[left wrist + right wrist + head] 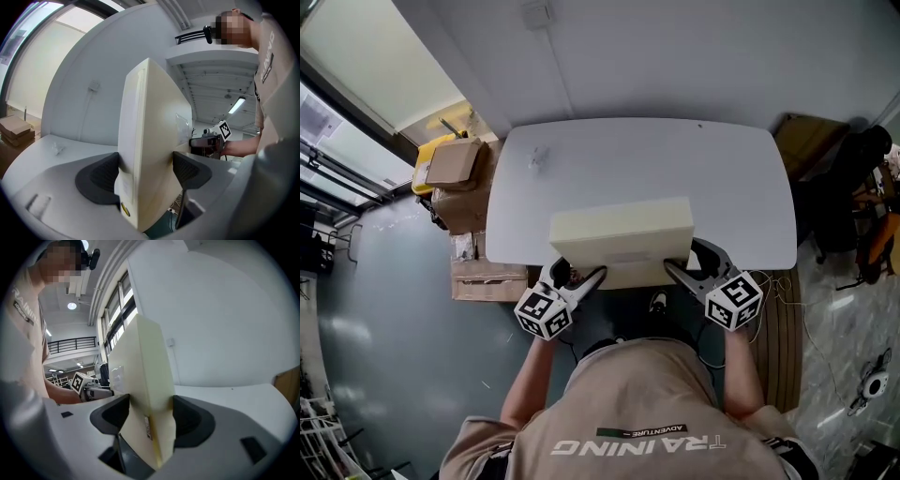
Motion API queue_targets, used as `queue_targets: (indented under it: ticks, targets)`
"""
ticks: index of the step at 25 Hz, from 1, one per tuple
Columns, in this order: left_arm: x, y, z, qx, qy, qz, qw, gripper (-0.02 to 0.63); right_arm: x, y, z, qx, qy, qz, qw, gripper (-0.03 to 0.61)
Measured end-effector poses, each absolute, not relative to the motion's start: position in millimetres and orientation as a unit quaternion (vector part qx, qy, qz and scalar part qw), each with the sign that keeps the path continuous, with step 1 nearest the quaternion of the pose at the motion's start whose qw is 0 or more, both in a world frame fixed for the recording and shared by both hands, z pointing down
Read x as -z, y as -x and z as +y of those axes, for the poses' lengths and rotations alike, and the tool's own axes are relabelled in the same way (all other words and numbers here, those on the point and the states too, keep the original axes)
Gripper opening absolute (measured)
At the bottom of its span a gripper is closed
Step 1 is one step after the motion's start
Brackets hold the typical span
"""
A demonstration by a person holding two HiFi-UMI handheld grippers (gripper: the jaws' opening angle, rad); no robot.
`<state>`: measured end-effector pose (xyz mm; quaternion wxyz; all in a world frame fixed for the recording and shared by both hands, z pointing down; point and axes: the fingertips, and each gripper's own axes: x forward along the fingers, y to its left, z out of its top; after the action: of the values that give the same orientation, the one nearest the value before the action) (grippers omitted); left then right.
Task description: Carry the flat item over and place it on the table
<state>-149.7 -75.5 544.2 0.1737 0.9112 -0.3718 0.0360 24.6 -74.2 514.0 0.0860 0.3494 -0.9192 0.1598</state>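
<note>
Flat cream box (621, 236) hangs between my two tools at the near edge of the white table (656, 155). Its far long side lies over the tabletop and its near long side juts past the edge toward me. From the head view I cannot tell whether its underside touches the table or rides just above it.

My left tool (587, 277) has the box by the left end of the near side, and my right tool (679, 272) has it by the right end. The box sits level between them.

In the left gripper view the dark pads (101, 176) press against the box's broad faces, one on each side. The narrow edge of the box points back at the camera, so that tool is clamped on the box. The right gripper view shows the same grip, with the pads (190, 420) squeezing the box across its thickness. A small label (148, 426) sits on the narrow edge close to that grip. Beyond the box, the left gripper view catches the other tool's marker cube (224, 130).

A small clear scrap (537, 157) lies on the table near its far left corner, well apart from the box. Brown cardboard boxes (457, 178) are stacked on the floor just left of the table.
</note>
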Motion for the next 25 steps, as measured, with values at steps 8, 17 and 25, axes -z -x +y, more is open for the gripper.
queue_targets:
  ticks: [8,17,25]
  targets:
    - [-536,103,-114,-0.061,-0.908,-0.38,0.165,0.342,-517,-73,-114,-0.175,-0.344,-0.921,0.061,0.272]
    - [-543,68,-142,-0.08,-0.906,-0.379,0.172,0.342,-528,-108,-140,-0.19,-0.345,-0.918,0.05,0.272]
    - [-556,69,-165,-0.083,-0.91,-0.363,0.185,0.343,-540,-106,-158,-0.206,-0.357,-0.909,0.058,0.272]
